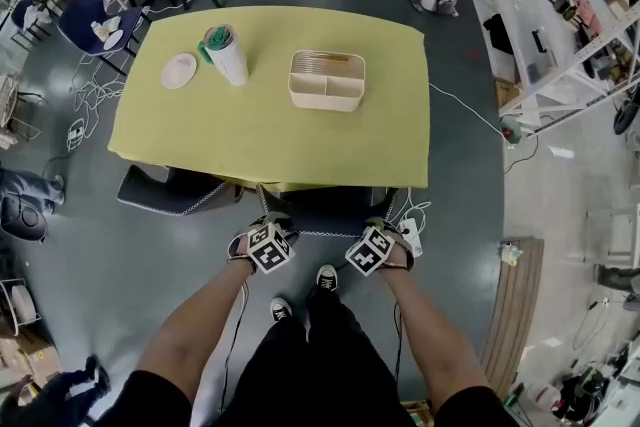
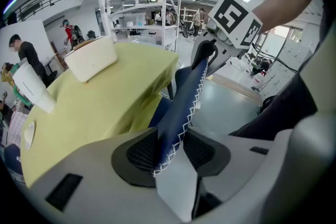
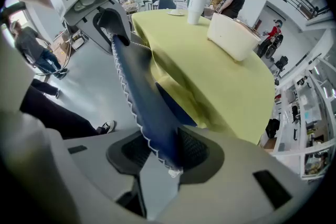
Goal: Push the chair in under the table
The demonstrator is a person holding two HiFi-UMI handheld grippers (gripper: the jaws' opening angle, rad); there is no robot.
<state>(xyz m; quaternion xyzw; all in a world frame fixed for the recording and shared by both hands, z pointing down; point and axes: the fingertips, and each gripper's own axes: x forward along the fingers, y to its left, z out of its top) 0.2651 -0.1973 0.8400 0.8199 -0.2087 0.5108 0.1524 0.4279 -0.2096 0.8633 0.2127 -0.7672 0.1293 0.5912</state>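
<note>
Well, in the head view the chair (image 1: 325,213) stands at the near edge of the tabletop (image 1: 270,140). Its seat seems largely under the yellow cloth, and only the back shows outside that edge. My left tongs (image 1: 270,233) and right tongs (image 1: 378,237) each pinch the top of the back, one toward each end. I judge the push should be level and even on both sides, so the chair runs straight under the tabletop without dragging the hanging cloth.

In the left gripper view, the left tongs (image 2: 170,152) are clamped on a dark blue padded edge with white zigzag stitching, just beside the tabletop's draped corner.

In the right gripper view, the right tongs (image 3: 160,150) grip the same stitched edge. It looks soft, so a firm pinch matters.
</note>
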